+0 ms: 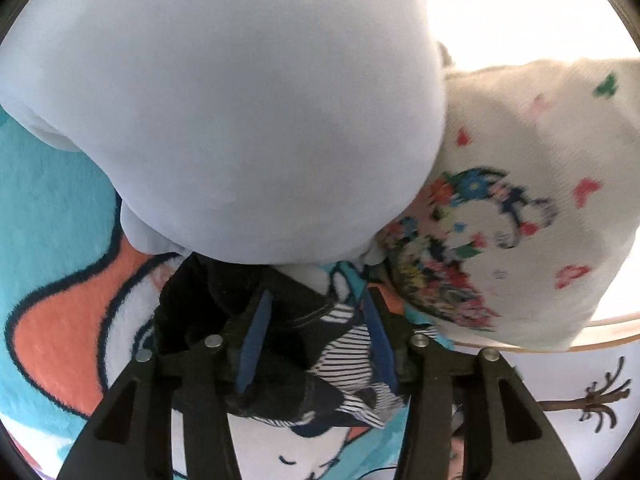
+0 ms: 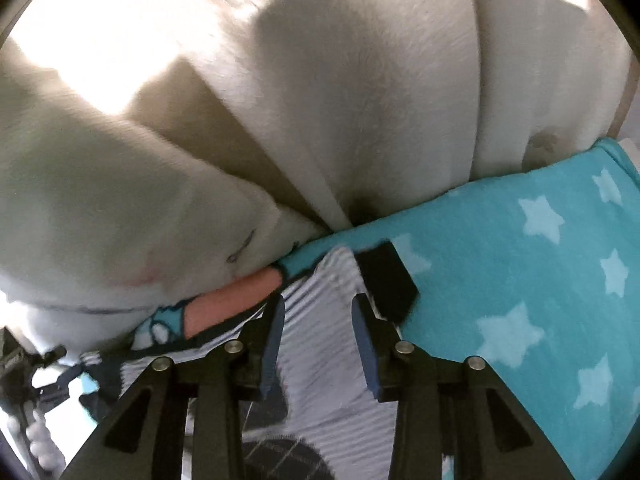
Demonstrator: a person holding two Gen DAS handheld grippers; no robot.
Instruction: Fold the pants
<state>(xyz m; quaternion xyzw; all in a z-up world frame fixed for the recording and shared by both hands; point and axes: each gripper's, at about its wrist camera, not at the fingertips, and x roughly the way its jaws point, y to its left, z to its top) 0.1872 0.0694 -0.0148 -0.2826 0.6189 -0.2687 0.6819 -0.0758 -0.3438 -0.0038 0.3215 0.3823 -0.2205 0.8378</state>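
In the left wrist view the pants (image 1: 200,304) lie bunched on the blanket, dark denim with a black-and-white striped inside (image 1: 348,360) showing. My left gripper (image 1: 316,300) stands open over that bunch, and the fabric lies loose below and between its blue pads (image 1: 252,344). In the right wrist view the striped cloth of the pants (image 2: 320,360) spreads under my right gripper (image 2: 318,304), which is open too, nothing pinched. A black patch (image 2: 386,280) on the pants sits just beyond the right fingertip.
A pale blue pillow (image 1: 224,112) looms right behind the pants. Beside it is a white cushion with a floral print (image 1: 520,200). The fleece blanket is teal and coral (image 1: 52,320), teal with pale stars (image 2: 520,260) on the right. White plush bedding (image 2: 320,100) crowds the far side.
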